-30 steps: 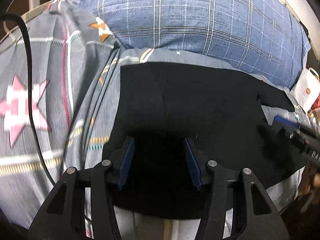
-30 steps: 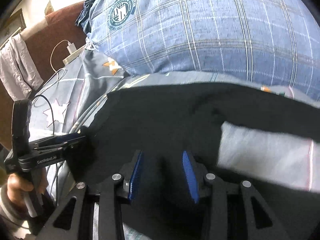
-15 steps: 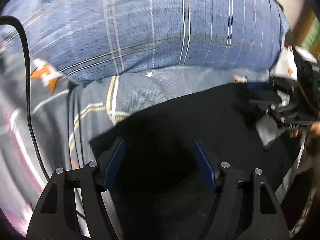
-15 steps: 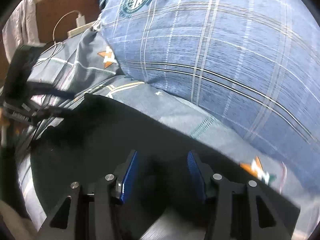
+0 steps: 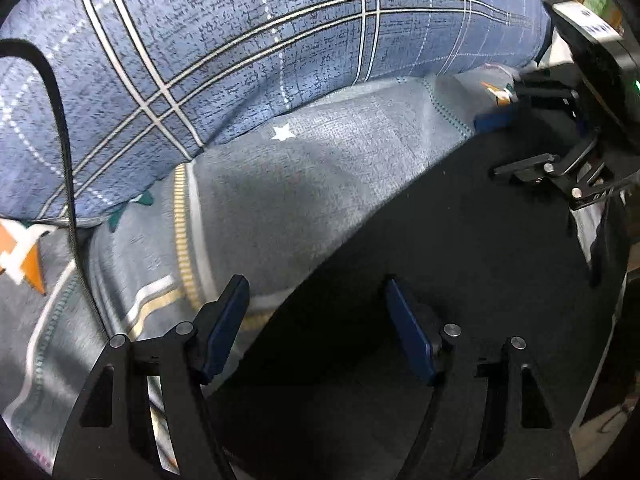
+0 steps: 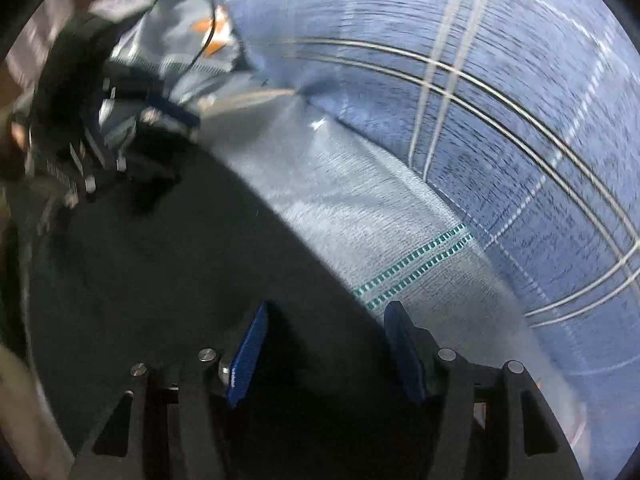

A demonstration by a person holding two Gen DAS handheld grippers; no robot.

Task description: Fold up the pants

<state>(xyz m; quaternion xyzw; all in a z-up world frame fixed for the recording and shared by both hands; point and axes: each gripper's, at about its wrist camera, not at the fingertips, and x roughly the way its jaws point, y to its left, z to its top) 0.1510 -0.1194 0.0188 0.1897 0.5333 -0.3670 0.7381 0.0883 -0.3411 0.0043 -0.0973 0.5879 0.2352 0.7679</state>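
The black pants (image 5: 460, 280) lie spread flat on the grey patterned bed sheet (image 5: 300, 184), just in front of the big blue plaid pillow (image 5: 280, 40), with a strip of sheet showing between the pants' far edge and the pillow. The left gripper (image 5: 316, 320) hangs low over the pants' edge on the side away from the pillow, its blue-padded fingers (image 5: 224, 326) spread wide and holding nothing; one finger sits over bare sheet just off the cloth, the other over the black fabric. A black cable (image 5: 68, 160) runs across the pillow and sheet beside that gripper. In the left wrist view the right gripper (image 5: 532, 140) shows at the pants' far corner next to the pillow, one blue pad close to the cloth edge. In the right wrist view, which is blurred, the right gripper (image 6: 324, 352) also has its fingers (image 6: 248, 356) spread apart with no cloth between them, one over the pants and the other at the boundary where the pants meet the sheet's green dashed stripe (image 6: 416, 264). The left gripper appears there as a smeared dark shape at the pants' opposite corner near the pillow.
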